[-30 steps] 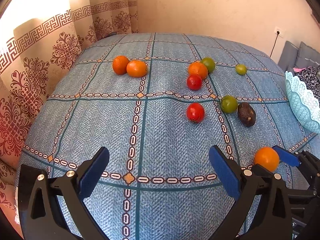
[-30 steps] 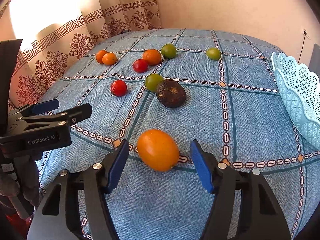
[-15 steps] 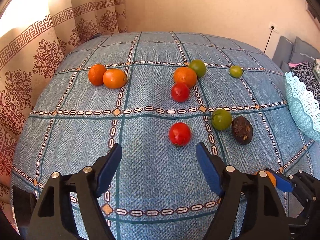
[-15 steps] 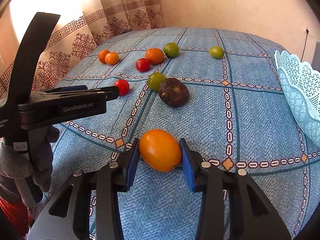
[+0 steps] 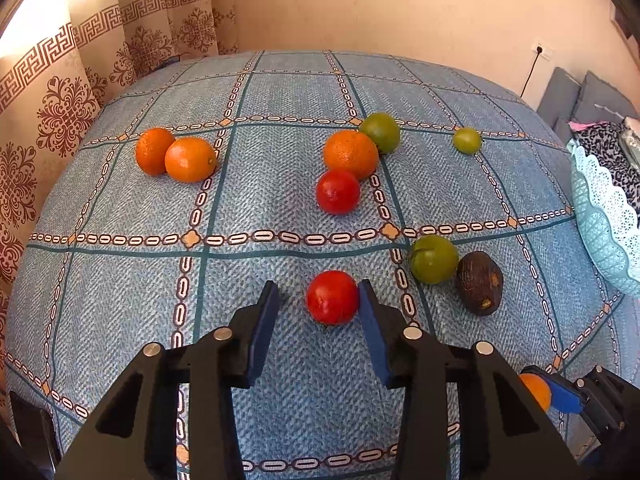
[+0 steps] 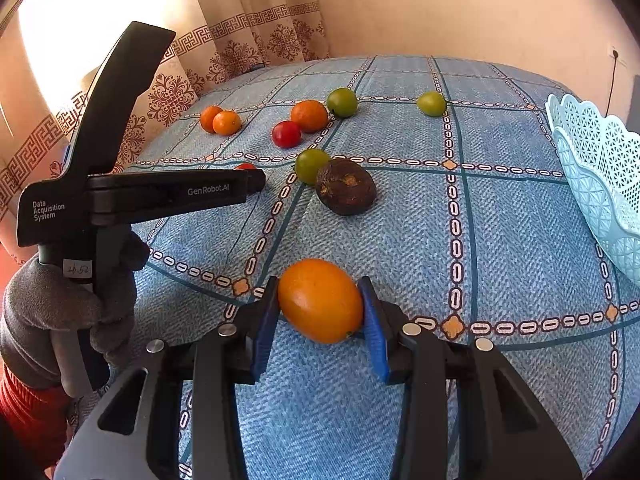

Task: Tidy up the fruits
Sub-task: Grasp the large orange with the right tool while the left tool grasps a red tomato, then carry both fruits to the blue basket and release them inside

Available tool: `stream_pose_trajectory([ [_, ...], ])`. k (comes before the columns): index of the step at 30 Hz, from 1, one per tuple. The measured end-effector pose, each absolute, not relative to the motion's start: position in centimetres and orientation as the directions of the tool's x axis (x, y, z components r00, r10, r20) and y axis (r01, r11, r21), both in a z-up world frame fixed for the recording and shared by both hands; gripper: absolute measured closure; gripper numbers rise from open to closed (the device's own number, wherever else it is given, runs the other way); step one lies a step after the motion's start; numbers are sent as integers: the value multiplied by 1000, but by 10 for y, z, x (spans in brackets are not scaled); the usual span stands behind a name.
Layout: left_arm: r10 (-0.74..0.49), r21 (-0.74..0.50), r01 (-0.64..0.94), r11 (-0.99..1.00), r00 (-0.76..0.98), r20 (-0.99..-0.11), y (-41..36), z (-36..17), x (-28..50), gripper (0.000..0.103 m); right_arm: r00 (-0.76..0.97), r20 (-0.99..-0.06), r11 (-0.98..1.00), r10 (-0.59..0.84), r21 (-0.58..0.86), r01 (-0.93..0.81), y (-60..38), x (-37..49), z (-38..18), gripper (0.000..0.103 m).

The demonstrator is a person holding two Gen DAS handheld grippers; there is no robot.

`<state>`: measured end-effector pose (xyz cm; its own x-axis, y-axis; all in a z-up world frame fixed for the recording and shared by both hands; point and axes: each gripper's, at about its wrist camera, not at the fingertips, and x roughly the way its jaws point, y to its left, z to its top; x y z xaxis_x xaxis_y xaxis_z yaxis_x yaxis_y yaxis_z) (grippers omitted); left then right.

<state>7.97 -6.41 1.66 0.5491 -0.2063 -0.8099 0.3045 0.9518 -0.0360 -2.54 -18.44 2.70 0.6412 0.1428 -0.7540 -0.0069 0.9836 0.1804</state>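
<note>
Tomato (image 6: 245, 166) mostly hidden behind left tongs (image 6: 256, 179), basket (image 6: 600, 184) cropped

Right gripper (image 6: 320, 300): held low over the bedspread, fingers level and pointing forward; both blue pads (image 6: 264, 320) press the sides of the orange fruit (image 6: 320, 300), jaws narrowed onto it.
Left gripper (image 5: 318, 300): also low, fingers level; jaws partly apart around the red tomato (image 5: 332, 298), the right pad touching it, the left pad with a gap beside it.
Left hand (image 6: 68, 304): in a grey glove, wrapped round the gripper's handle below the body.
Relative pose: the left gripper sits to the left of the right one and reaches further forward.
</note>
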Motion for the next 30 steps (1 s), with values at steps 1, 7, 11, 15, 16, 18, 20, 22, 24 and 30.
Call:
stream_pose_trajectory([
  [1, -217, -46, 309, 950, 546, -809, -64, 17, 79, 69, 642, -753, 983, 144, 181, -9, -185, -26, 28, 62],
  [7, -246, -72, 321, 944, 544, -802, -65, 21, 72, 77, 651, -744, 982, 150, 187, -12, -186, -33, 33, 63],
  [11, -255, -72, 325, 943, 566, -784, -65, 32, 64, 77, 662, -733, 980, 160, 199, -16, -187, -37, 37, 63],
  [15, -263, -66, 333, 940, 590, -764, -68, 46, 54, 77, 675, -719, 978, 166, 209, -18, -190, -42, 44, 63],
  [16, -265, -64, 336, 940, 597, -758, -70, 50, 52, 77, 679, -715, 977, 167, 212, -18, -191, -43, 46, 63],
  [18, -270, -58, 343, 937, 612, -744, -74, 58, 46, 77, 689, -706, 976, 167, 216, -15, -193, -46, 51, 63],
  [20, -275, -52, 351, 935, 625, -730, -79, 66, 42, 77, 701, -694, 976, 164, 218, -12, -196, -49, 57, 63],
  [22, -290, -53, 365, 930, 634, -717, -84, 74, 36, 77, 717, -679, 975, 158, 221, -6, -201, -52, 65, 63],
  [24, -304, -52, 379, 924, 643, -703, -90, 83, 32, 77, 739, -659, 976, 141, 218, 9, -208, -56, 76, 63],
  [30, -356, -53, 432, 900, 660, -662, -115, 108, 21, 77, 810, -585, 975, 39, 199, 97, -244, -69, 113, 63],
])
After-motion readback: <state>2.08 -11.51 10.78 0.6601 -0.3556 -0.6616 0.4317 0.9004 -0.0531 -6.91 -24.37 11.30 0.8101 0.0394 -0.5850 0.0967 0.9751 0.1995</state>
